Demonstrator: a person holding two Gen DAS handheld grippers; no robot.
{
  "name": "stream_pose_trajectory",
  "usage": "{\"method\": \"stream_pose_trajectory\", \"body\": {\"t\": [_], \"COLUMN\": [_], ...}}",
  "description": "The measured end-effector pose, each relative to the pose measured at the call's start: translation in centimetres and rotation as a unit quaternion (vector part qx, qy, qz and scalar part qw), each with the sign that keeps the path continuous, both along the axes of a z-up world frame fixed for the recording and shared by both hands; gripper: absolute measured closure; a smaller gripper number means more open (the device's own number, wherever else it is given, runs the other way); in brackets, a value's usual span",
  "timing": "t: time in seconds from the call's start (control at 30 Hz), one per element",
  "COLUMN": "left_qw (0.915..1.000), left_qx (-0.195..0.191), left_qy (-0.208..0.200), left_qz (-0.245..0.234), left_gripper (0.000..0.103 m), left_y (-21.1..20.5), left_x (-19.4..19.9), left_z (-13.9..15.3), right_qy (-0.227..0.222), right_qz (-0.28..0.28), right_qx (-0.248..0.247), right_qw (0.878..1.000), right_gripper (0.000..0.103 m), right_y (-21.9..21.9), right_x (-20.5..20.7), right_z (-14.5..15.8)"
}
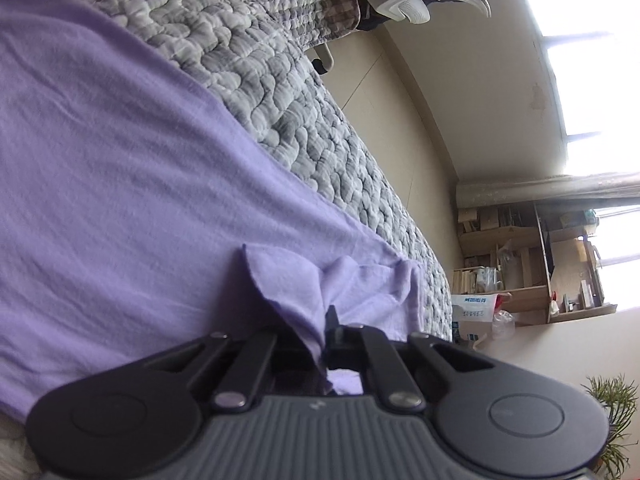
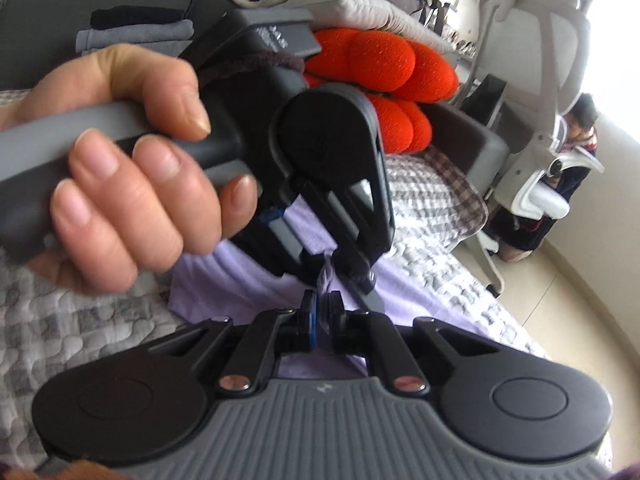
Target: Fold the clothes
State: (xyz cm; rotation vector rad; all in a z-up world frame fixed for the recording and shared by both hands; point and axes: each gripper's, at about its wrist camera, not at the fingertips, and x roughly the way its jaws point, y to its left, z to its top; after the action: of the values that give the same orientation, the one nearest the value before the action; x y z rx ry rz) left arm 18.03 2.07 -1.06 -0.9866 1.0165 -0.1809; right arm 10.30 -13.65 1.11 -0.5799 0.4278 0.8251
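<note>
A light purple garment (image 1: 120,184) lies spread on a grey quilted bed (image 1: 260,80). My left gripper (image 1: 326,336) is shut on a bunched corner of it, and the cloth puckers just ahead of the jaws. In the right wrist view my right gripper (image 2: 322,304) is shut on a pinch of the same purple garment (image 2: 404,292). Right in front of it is the left gripper (image 2: 340,270), held by a person's hand (image 2: 132,184), with its fingertips almost touching mine. Both grips sit close together on the cloth.
A red-orange cushion (image 2: 380,68) and a stack of folded grey clothes (image 2: 136,36) lie at the far end of the bed. A white office chair (image 2: 532,60) stands beside the bed, with a seated person (image 2: 580,128) behind it. Wooden shelves (image 1: 532,264) stand across the floor.
</note>
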Motion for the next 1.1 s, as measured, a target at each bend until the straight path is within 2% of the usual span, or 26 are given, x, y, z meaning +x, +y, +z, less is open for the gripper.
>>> {"method": "stream_pose_trajectory", "body": {"t": [0.2,0.3,0.33,0.57,0.63,0.77,0.87,0.9,0.97,1.0,1.1], "left_qw": [0.9998,0.9997,0.9997,0.9999,0.9999,0.9999,0.9999,0.9999,0.9998,0.9998,0.9998], "left_qx": [0.017,0.022,0.021,0.014,0.011,0.012,0.013,0.013,0.018,0.02,0.019], "left_qy": [-0.011,-0.013,-0.011,-0.003,-0.002,-0.002,-0.001,0.0,-0.001,-0.002,-0.006], "left_qz": [-0.001,-0.004,-0.003,-0.002,-0.002,-0.002,0.001,0.002,0.003,0.004,0.002], "left_gripper": [0.1,0.1,0.1,0.1,0.1,0.1,0.1,0.1,0.1,0.099,0.099], "left_y": [0.6,0.6,0.7,1.2,1.3,1.4,1.4,1.5,1.5,1.5,1.4], "left_x": [-0.3,-0.4,-0.4,-0.6,-0.7,-0.8,-0.7,-0.7,-0.7,-0.7,-0.7], "left_z": [0.3,0.3,0.2,0.0,0.1,0.0,-0.1,-0.1,0.0,0.0,0.3], "right_qy": [-0.003,-0.013,-0.016,-0.04,-0.046,-0.055,-0.062,-0.064,-0.069,-0.071,-0.077], "right_qz": [0.009,0.007,0.006,0.001,-0.001,-0.008,-0.014,-0.016,-0.02,-0.022,-0.027], "right_qx": [-0.018,-0.021,-0.022,-0.03,-0.032,-0.034,-0.035,-0.036,-0.037,-0.037,-0.038], "right_qw": [1.0,1.0,1.0,0.999,0.998,0.998,0.997,0.997,0.997,0.997,0.996], "right_gripper": [0.097,0.091,0.089,0.086,0.064,0.063,0.065,0.069,0.083,0.096,0.099], "right_y": [0.6,0.9,1.0,1.6,1.7,1.8,1.9,1.9,2.0,2.0,2.1], "right_x": [-0.2,-0.3,-0.3,-0.5,-0.6,-0.4,-0.2,-0.2,-0.1,0.0,0.1], "right_z": [-0.4,-0.6,-0.7,-1.1,-1.2,-1.2,-1.2,-1.2,-1.2,-1.2,-1.2]}}
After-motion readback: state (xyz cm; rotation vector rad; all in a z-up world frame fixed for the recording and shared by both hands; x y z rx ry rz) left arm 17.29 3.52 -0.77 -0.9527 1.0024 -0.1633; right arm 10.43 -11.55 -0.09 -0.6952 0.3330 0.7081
